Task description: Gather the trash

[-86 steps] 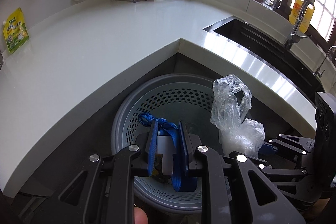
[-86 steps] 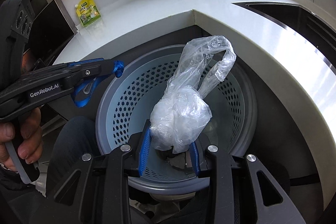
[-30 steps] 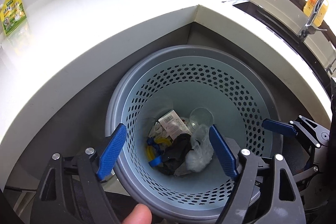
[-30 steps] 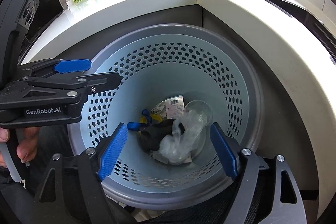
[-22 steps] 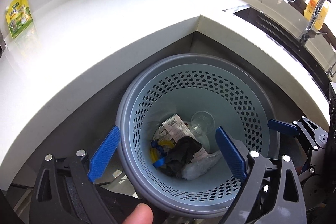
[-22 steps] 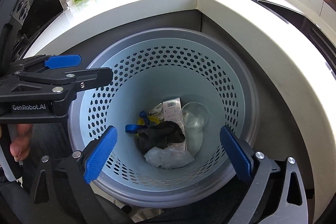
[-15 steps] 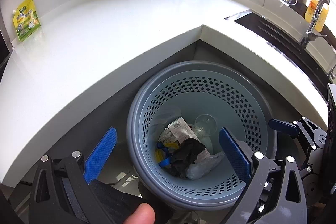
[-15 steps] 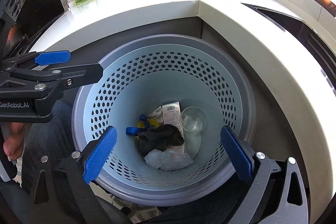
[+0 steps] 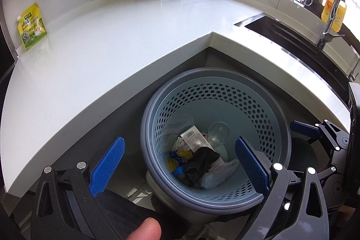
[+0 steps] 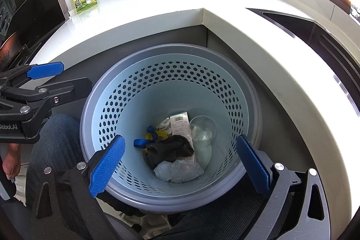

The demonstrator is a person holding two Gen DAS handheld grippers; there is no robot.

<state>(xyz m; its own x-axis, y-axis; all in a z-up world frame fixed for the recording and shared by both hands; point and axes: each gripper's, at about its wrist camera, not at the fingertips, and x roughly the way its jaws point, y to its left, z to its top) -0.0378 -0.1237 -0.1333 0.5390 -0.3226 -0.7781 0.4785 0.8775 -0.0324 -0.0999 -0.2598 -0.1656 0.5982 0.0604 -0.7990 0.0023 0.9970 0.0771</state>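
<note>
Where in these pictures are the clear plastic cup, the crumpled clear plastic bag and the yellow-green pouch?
clear plastic cup (image 10: 202,128): right wrist view, on its open mouth.
crumpled clear plastic bag (image 10: 178,171): right wrist view, on its bunched middle.
yellow-green pouch (image 9: 31,26): left wrist view, on its printed front.

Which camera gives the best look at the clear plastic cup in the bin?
The right wrist view: the clear plastic cup lies large and unblocked inside the bin. The left wrist view shows it smaller and fainter.
</note>
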